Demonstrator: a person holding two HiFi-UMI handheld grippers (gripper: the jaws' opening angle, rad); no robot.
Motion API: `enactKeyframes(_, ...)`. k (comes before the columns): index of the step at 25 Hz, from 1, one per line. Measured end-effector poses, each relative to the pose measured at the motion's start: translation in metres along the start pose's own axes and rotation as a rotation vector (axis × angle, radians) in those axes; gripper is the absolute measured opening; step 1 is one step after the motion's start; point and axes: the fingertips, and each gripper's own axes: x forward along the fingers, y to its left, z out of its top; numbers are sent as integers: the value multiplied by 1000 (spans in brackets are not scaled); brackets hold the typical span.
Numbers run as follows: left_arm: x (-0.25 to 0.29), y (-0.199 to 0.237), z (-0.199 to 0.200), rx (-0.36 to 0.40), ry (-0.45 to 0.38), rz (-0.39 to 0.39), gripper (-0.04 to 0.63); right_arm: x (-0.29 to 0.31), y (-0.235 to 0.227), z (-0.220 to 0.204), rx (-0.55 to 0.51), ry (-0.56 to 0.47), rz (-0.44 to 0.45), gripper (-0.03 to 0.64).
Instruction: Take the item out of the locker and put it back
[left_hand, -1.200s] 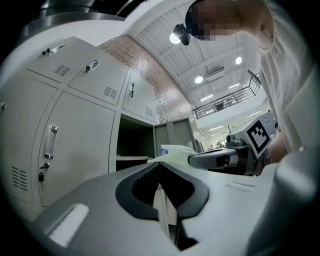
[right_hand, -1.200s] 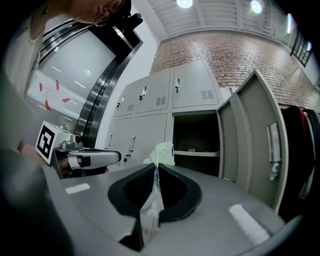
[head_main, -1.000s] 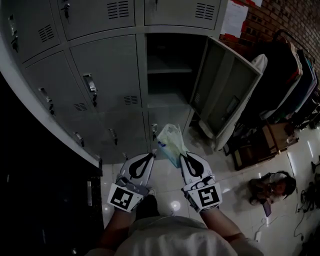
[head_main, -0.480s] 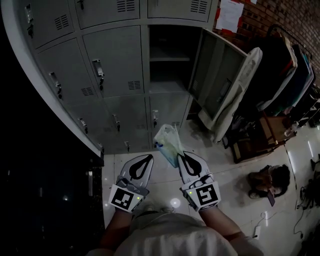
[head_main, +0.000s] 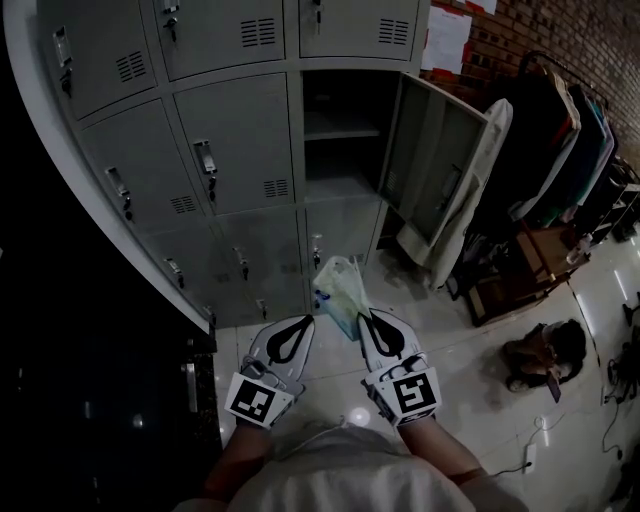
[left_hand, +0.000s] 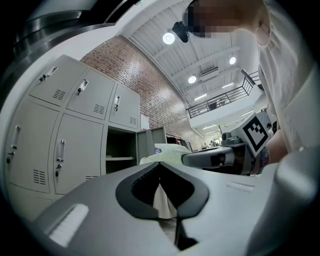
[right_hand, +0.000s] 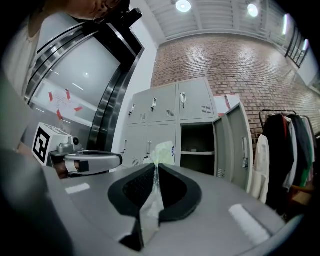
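Note:
The item is a pale green-white plastic packet (head_main: 337, 288). It sticks up from my right gripper (head_main: 364, 316), which is shut on its film edge; the clear film runs down between the jaws in the right gripper view (right_hand: 155, 167). The packet (right_hand: 163, 151) hides part of the closed lockers behind it. My left gripper (head_main: 305, 322) is beside it on the left, shut with nothing in it (left_hand: 160, 165). The open locker (head_main: 340, 150) stands ahead with its door (head_main: 432, 165) swung to the right. Its shelf and floor look bare.
A white garment (head_main: 470, 205) hangs off the open door. A clothes rack (head_main: 570, 140) with dark clothes and a wooden crate (head_main: 510, 285) stand to the right. A person (head_main: 545, 352) sits on the tiled floor. The lockers around the open one are closed.
The lockers look slightly farther off and more of the upper row shows. Both grippers keep their places, and the packet stays in the right one.

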Motion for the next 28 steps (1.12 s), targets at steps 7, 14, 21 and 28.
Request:
enactKeyframes(7, -8, 14, 0, -9, -42, -7, -31, 10, -3, -2, -14, 12, -32, 12)
enactKeyframes(14, -14, 47, -22, -67, -25, -1, -31, 38, -8, 0, -69, 29, -73, 12)
enactKeyframes(21, 20, 81, -41, -78, 2, 21, -31, 78, -48, -12, -39, 23, -63, 12)
enactKeyframes(28, 101, 145, -53, -39, -1, 135, -32, 147, -130, -13, -64, -27, -15, 12)
